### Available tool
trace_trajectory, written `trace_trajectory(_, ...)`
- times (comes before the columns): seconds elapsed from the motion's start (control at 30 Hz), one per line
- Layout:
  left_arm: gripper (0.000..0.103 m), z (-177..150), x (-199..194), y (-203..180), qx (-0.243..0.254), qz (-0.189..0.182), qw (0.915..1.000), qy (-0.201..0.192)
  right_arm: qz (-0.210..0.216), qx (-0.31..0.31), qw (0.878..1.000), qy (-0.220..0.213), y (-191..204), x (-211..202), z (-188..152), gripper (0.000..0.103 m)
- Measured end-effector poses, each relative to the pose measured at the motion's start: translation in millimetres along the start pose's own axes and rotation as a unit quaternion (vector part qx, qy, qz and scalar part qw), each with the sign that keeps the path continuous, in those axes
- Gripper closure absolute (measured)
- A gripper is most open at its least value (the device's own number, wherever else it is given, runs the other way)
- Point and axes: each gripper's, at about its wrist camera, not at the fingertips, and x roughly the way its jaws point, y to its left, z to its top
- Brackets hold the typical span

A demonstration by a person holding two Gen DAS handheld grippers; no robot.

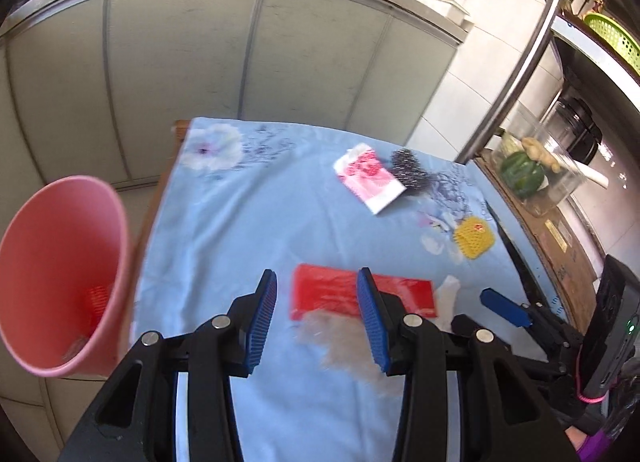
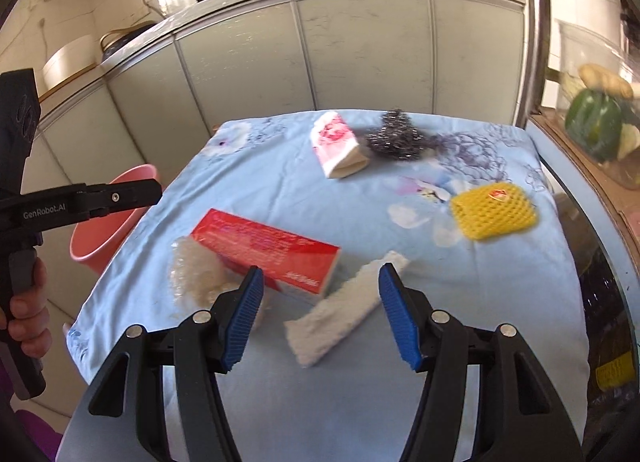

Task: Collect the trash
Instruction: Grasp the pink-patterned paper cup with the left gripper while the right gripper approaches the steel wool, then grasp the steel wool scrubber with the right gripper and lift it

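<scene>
- A light blue flowered cloth [image 2: 280, 202] covers the table and fills the middle of both views; its near edge is cut off behind the gripper bodies at the bottom of each frame.
- Pale cabinet doors [image 2: 360, 54] run across the upper part of both frames, with dark pans on the counter above them, sharply bent by the lens.
- The pink bin [image 1: 60, 282] sits at the lower left of the left wrist view, tilted mouth toward the camera, with something red and ribbed [image 1: 96, 302] at its bottom that is hard to identify; in the right wrist view it is largely hidden behind the table edge and the left gripper's arm.
- The left gripper [image 1: 316, 318] is spread wide and grips nothing; its right finger covers part of the red box [image 1: 324, 294].
- The right gripper [image 2: 320, 318] is likewise spread and holds nothing, with a white foam strip [image 2: 344, 310] lying between its tips, blurred.
- A crumpled clear wrap [image 2: 196, 274] touches the box's left end, smeared in both views.
- A yellow foam net [image 2: 494, 212] lies at the right of the cloth.
- A pink-and-white packet [image 2: 336, 146] touches a steel scourer [image 2: 396, 138] at the far side.
</scene>
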Motion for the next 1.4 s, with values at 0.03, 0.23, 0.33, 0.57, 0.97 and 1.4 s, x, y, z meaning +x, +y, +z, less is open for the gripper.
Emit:
trace_trajectory(0.03,0.062,5.4,4.7,-6.8,0.004,-0.005,1.0000,0.003,-0.003,0.005,1.000,-0.001,-4.6,0.0,0.7,0.043)
trace_trajectory(0.23,0.061,39.9,41.8,-39.0,0.002,-0.023,0.9992,0.031,-0.012,0.037,0.999,-0.008,-29.7,0.9,5.2,0.043)
trace_trajectory(0.33,0.061,59.0,67.2,-43.7,-0.023,-0.031,0.9980,0.051,-0.018,0.049,0.999,-0.011,-43.2,0.8,7.8,0.043)
trace_trajectory(0.57,0.061,95.8,135.1,-34.7,-0.115,-0.015,0.9892,0.089,-0.026,0.064,0.997,-0.014,-63.6,1.7,11.6,0.043)
trace_trajectory(0.97,0.055,112.6,196.0,-37.1,-0.178,0.022,0.9777,0.109,-0.034,0.078,0.996,-0.009,-82.6,11.5,14.0,0.043)
trace_trajectory(1.4,0.081,107.3,172.3,-27.0,-0.157,-0.033,0.9845,0.072,-0.016,0.074,0.997,-0.009,-85.9,30.6,49.2,0.043)
